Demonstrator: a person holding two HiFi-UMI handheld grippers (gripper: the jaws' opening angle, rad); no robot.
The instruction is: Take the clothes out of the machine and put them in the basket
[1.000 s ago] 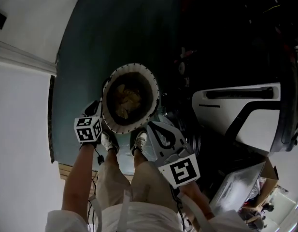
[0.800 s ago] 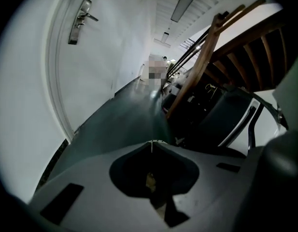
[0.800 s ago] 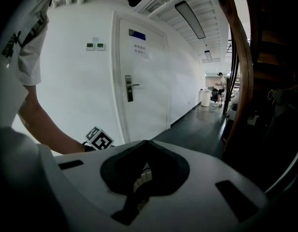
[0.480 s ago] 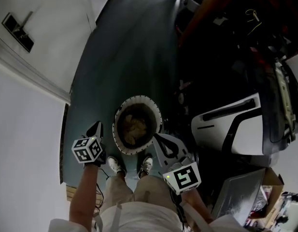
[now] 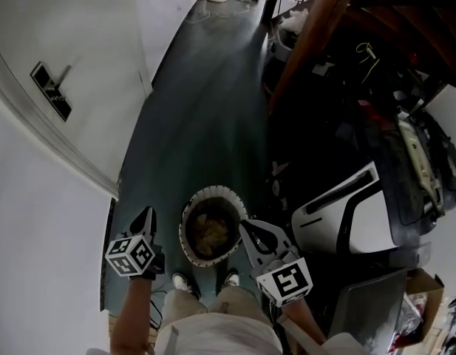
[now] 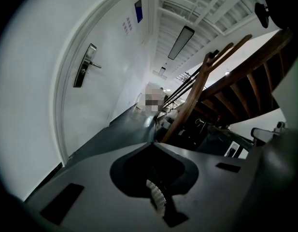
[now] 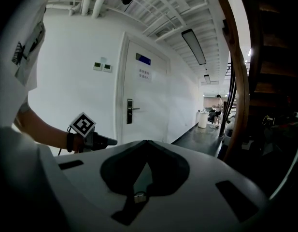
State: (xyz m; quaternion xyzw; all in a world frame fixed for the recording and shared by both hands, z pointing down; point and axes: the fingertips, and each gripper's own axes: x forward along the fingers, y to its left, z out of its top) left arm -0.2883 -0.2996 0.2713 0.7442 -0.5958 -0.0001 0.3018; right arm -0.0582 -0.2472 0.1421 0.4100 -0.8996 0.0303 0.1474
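Right now the dark floor (image 5: pixel 205 124) takes up most of the head view, with a white wall and door (image 5: pixel 50 91) down its left side and a wooden stair beam (image 5: pixel 309 43) at top right. The white washing machine (image 5: pixel 338 217) sits at the right edge of the floor, near the right gripper and well apart from the left one. The round white-rimmed basket (image 5: pixel 211 191) stands on the floor just ahead of the person's shoes (image 5: pixel 182 281), and the clothes (image 5: pixel 211 234) lie in a crumpled heap inside it. In the head view the basket falls between the two grippers. The left gripper (image 5: pixel 146 214) has its tip just beside the basket's left rim, jaws pressed together with nothing between them. The right gripper (image 5: pixel 246 226) has its tip over the basket's right rim, jaws likewise together and empty. Both gripper views look along the corridor rather than down, so neither shows the basket or the clothes.
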